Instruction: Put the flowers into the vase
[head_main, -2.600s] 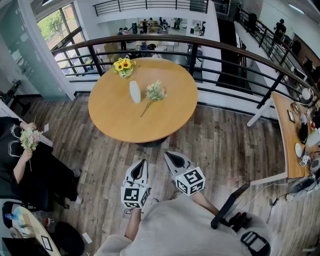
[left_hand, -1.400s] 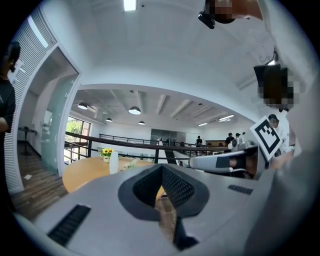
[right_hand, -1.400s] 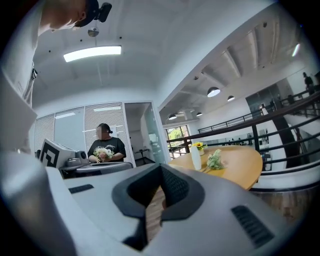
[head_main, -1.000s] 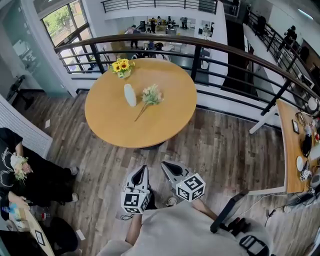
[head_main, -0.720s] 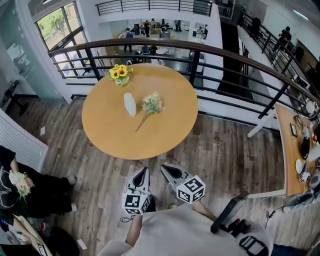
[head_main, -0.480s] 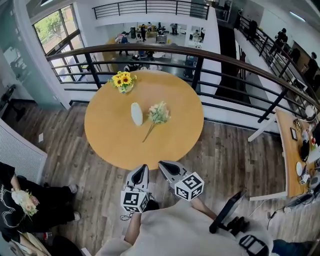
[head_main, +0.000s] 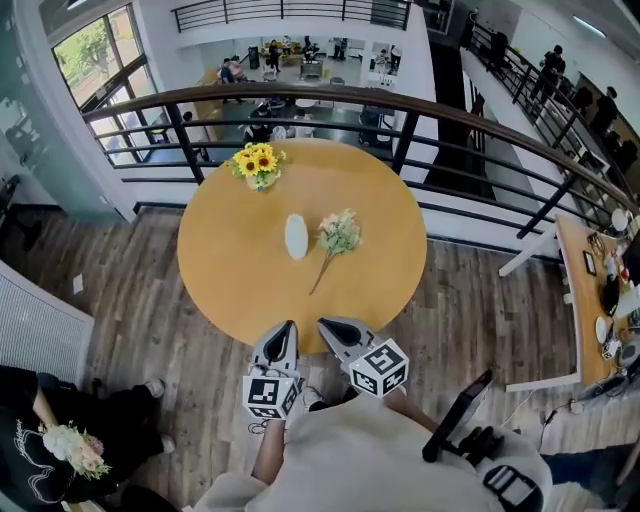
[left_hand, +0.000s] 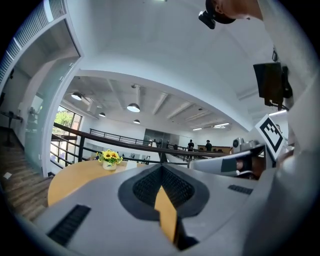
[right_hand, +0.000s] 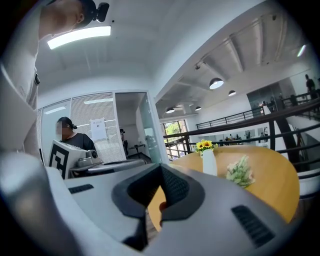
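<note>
Well, the round table fills the middle of the head view. Both grippers sit at its near edge, low in the frame. The left gripper and the right gripper each have their jaws pressed together with nothing between them.

The white vase stands upright near the table's centre. It is slim and narrow at the mouth, so I'd guess it is light and would tip at a sideways knock; one gripper steadying its body looks wise.

The flowers lie flat just right of the vase, not touching it. Their pale heads point up the frame and the stem trails down and left. They look featherlight, soft and crushable on top. The thin stem likely bends, so I'd pinch it around its middle.
</note>
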